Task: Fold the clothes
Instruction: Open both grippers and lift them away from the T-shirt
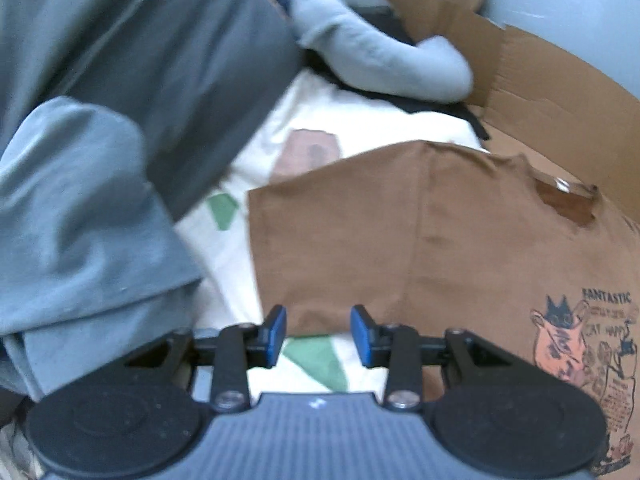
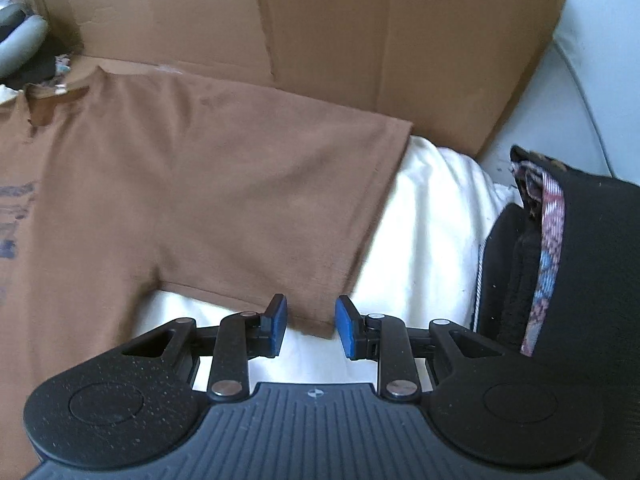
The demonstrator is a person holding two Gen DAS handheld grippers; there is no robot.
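a brown t-shirt lies spread front-up on a white sheet, which also shows green and pink patches in the left wrist view. its collar points toward 12 o'clock, where it meets a sheet of cardboard. both short sleeves are laid out flat to the sides, and a cat print sits on the chest. no fold shows in the shirt as far as these views reach; the lower hem is out of sight.

the left gripper hovers at the 6 o'clock edge of one sleeve, jaws apart with the sleeve hem just ahead of them and nothing between. the right gripper is likewise parted, lined up with the outer corner of the other sleeve, holding nothing.

the cloth looks like thin cotton jersey: light, limp, not slippery, likely to sag and crease if lifted from one point. the doubled sleeve hem is the firmest place to pinch, and taking both sleeves together would keep the shirt square.

a pile of grey clothes crowds 9 to 11 o'clock of the left view, close to the sleeve. a dark bag with a patterned strap stands at 3 o'clock in the right view.
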